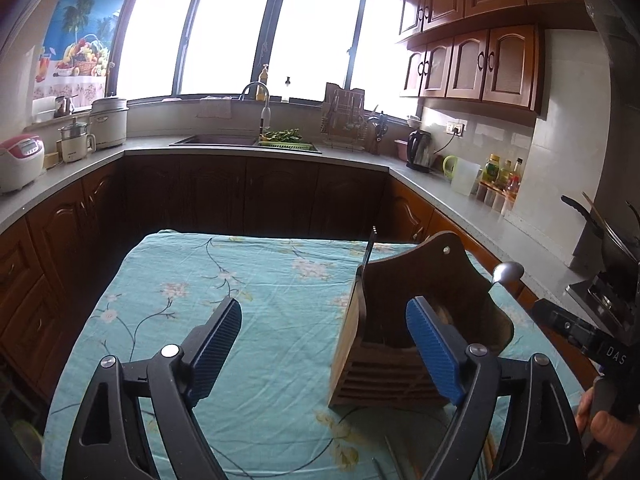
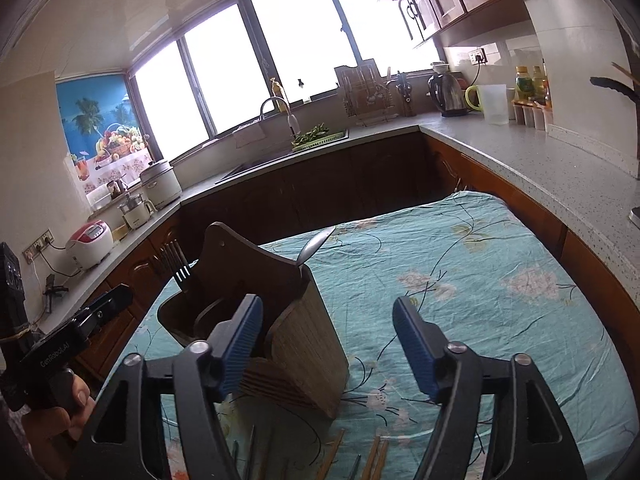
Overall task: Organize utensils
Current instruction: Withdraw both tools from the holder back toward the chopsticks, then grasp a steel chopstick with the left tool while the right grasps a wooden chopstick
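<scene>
Floral tablecloth [image 2: 500,280]: chopsticks [image 2: 376,456] clear in right view, barely in left.

The table is covered by a turquoise tablecloth [image 2: 480,264] printed with pale blossoms and dark branches. A brown wooden utensil holder [image 2: 280,320] is seen, holding a black fork [image 2: 176,260] and a silver spoon [image 2: 316,246]. Blue ribbed pads [image 1: 434,352] are set on black grippers.

A dark wooden utensil holder [image 2: 256,320] stands upright on the tabletop; a black fork [image 2: 180,268] and a silver spoon [image 2: 316,246] stand inside it, and chopsticks [image 2: 376,458] lie just before it.
</scene>
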`<control>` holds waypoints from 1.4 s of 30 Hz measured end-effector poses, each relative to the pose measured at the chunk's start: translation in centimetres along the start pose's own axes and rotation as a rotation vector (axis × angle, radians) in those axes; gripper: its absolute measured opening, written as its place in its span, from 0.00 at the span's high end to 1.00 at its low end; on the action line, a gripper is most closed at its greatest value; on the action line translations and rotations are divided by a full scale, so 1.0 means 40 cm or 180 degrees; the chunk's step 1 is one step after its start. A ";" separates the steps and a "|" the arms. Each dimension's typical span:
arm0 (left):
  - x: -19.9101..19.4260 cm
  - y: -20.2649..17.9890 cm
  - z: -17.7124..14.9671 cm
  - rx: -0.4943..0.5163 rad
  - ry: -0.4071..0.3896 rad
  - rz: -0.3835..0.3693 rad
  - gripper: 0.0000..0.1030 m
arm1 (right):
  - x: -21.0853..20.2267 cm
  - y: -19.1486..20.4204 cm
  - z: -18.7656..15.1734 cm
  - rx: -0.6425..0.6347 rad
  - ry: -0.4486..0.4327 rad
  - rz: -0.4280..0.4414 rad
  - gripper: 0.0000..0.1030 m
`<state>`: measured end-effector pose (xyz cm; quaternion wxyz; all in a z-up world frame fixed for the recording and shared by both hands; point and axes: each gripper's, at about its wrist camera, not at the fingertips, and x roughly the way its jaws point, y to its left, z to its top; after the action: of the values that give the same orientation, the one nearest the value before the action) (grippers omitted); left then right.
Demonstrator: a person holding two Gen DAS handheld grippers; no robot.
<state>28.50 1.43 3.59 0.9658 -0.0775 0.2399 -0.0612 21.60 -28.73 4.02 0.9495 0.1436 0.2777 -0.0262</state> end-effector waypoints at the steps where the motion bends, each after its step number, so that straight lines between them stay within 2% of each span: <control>1: -0.017 0.005 -0.006 -0.0039 0.0032 0.0007 0.17 | -0.017 -0.003 -0.005 0.0025 -0.0033 -0.0001 0.14; 8: -0.140 0.031 -0.050 -0.0319 0.0189 -0.0006 0.13 | -0.122 -0.016 -0.046 0.0162 -0.0087 0.0078 0.08; 18: -0.254 0.040 -0.106 -0.0468 0.0375 -0.0019 0.11 | -0.244 -0.013 -0.128 0.0149 -0.0089 0.0123 0.05; 29: -0.273 0.035 -0.151 -0.0493 0.0714 0.0019 0.11 | -0.258 -0.035 -0.213 0.0185 0.0215 -0.0025 0.05; 38: -0.237 0.014 -0.139 -0.0421 0.0917 0.0000 0.12 | -0.222 -0.036 -0.225 0.0123 0.0362 -0.0136 0.06; 40: -0.223 0.007 -0.139 -0.0389 0.0946 -0.0015 0.14 | -0.212 -0.037 -0.225 0.0108 0.0382 -0.0146 0.07; 42: -0.211 0.002 -0.137 -0.0360 0.0997 -0.0043 0.20 | -0.200 -0.040 -0.224 0.0107 0.0419 -0.0134 0.16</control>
<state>18.51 2.16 2.63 0.9102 -0.1229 0.3900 -0.0654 9.97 -27.93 0.69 0.9259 0.1550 0.3420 -0.0413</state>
